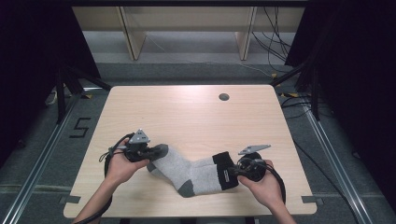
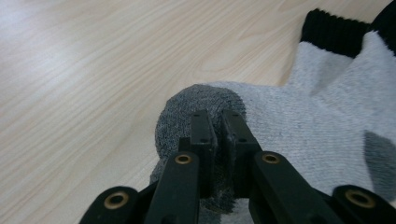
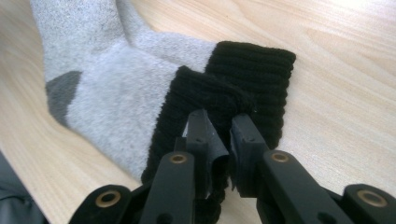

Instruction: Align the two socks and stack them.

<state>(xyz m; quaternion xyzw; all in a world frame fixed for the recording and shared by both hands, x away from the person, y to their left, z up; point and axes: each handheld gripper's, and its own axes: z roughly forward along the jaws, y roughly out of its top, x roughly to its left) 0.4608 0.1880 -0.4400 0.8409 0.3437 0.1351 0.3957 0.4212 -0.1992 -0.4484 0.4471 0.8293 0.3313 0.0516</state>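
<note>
At the near edge of the table (image 1: 196, 112), the left gripper (image 2: 218, 122) is clamped on the dark grey toe of the top sock (image 1: 187, 170), and the right gripper (image 3: 219, 122) is clamped on its black ribbed cuff. Two grey socks lie stacked between them. Assessment: light, limp fabric that will sag; end holds suit it, cuff ribbing giving the firmer purchase.

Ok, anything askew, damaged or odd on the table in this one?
Nothing stands out. Two grey knitted socks with black cuffs lie stacked and roughly aligned on the wooden table; the left gripper pinches the dark toe, the right gripper a cuff.
</note>
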